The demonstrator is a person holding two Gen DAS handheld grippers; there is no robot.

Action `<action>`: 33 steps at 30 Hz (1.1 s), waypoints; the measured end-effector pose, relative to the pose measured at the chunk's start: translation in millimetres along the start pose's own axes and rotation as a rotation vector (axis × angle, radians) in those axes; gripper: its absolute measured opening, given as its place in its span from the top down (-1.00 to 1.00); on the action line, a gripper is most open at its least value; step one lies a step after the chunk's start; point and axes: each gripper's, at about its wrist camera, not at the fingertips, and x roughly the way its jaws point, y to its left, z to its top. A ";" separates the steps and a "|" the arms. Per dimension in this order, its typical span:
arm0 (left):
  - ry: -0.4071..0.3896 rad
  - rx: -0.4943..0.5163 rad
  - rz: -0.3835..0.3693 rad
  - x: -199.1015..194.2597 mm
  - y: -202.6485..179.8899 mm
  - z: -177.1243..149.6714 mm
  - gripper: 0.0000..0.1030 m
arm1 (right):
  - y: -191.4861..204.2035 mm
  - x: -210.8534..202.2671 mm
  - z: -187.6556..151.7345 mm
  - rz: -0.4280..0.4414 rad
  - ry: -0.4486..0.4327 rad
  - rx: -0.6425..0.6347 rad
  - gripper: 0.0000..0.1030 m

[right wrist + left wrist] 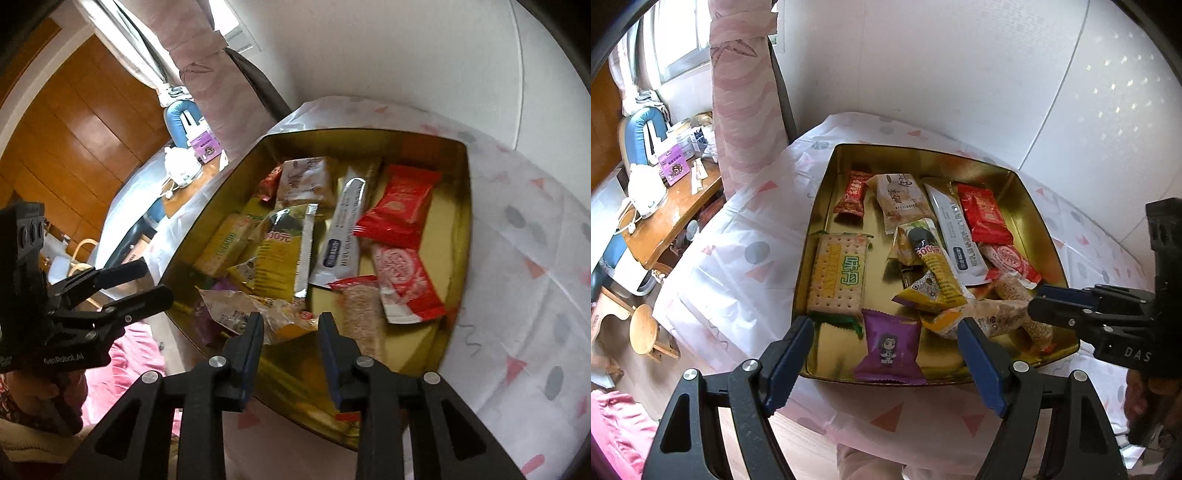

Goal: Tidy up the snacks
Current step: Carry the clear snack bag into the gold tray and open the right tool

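Right gripper (291, 328): we note jaws slightly apart, empty, over the tin's (207, 218) near edge, a clear wrapper (236, 308) just ahead. Left gripper (882, 343): jaws wide, empty, purple packet (890, 345) lying between them below.

left tongs (882, 354): wide apart, empty | right tongs (291, 334): slightly parted, empty

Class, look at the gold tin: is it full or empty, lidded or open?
Open and partly full: the tin has no lid on it, snack packets cover much of its floor, and bare gold shows between them.
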 end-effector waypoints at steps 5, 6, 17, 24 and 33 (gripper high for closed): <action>0.014 0.022 -0.012 5.0 -6.7 0.6 -0.56 | 7.1 1.5 -8.7 -0.051 0.035 -0.044 0.44; 0.017 0.027 -0.013 5.8 -8.6 0.6 -0.56 | 8.2 4.1 -9.5 -0.064 0.045 -0.044 0.44; 0.033 0.040 -0.005 8.1 -14.3 -1.7 -0.56 | 1.2 -22.0 0.5 -0.005 -0.097 0.062 0.44; 0.021 0.041 -0.005 2.6 -7.2 -0.4 -0.56 | 24.0 12.7 -3.4 -0.097 0.064 -0.078 0.54; 0.031 0.023 0.014 2.9 -4.7 -5.2 -0.56 | 21.4 18.0 -7.9 -0.097 0.083 -0.065 0.54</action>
